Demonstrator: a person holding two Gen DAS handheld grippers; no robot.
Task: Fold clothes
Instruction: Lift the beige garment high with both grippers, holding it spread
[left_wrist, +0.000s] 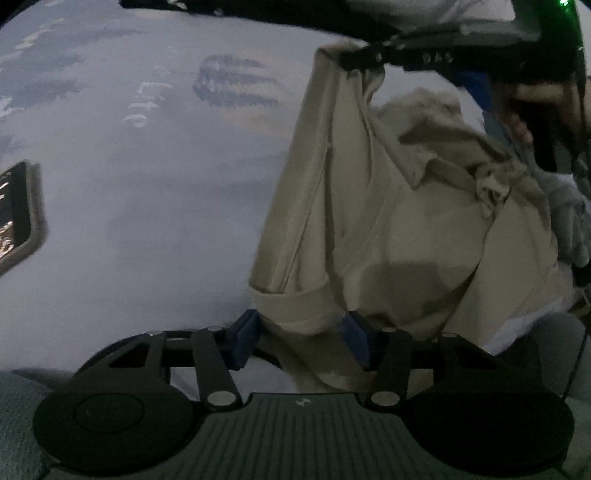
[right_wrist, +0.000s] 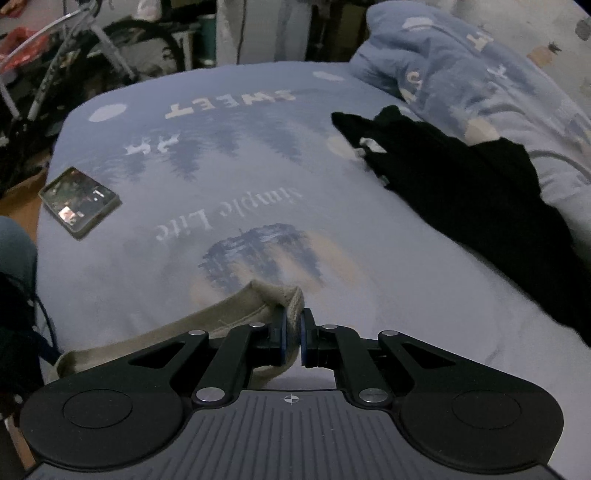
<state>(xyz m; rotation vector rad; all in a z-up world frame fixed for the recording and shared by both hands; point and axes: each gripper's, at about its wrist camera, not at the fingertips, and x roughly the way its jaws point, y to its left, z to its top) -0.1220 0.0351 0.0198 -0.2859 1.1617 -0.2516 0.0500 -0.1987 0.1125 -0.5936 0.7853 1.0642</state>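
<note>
With no fold yet made, the beige garment (left_wrist: 388, 221) hung crumpled at centre-right, one corner clamped in the right gripper (right_wrist: 293, 334), its cuff between the left gripper's (left_wrist: 301, 341) parted jaws, while a black garment (right_wrist: 461, 192) lay unfolded at right.

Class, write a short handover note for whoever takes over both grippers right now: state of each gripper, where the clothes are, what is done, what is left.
Right gripper: shut on the hem of the beige garment, holding it up over the bed.
Left gripper: jaws apart, a banded cuff of the garment between the pads, not yet pinched.
Black garment: crumpled on the bed, untouched.
Phone: lying on the bed.
Done: beige garment lifted.
Left: close on the cuff, spread flat, fold; then the black one.
</note>
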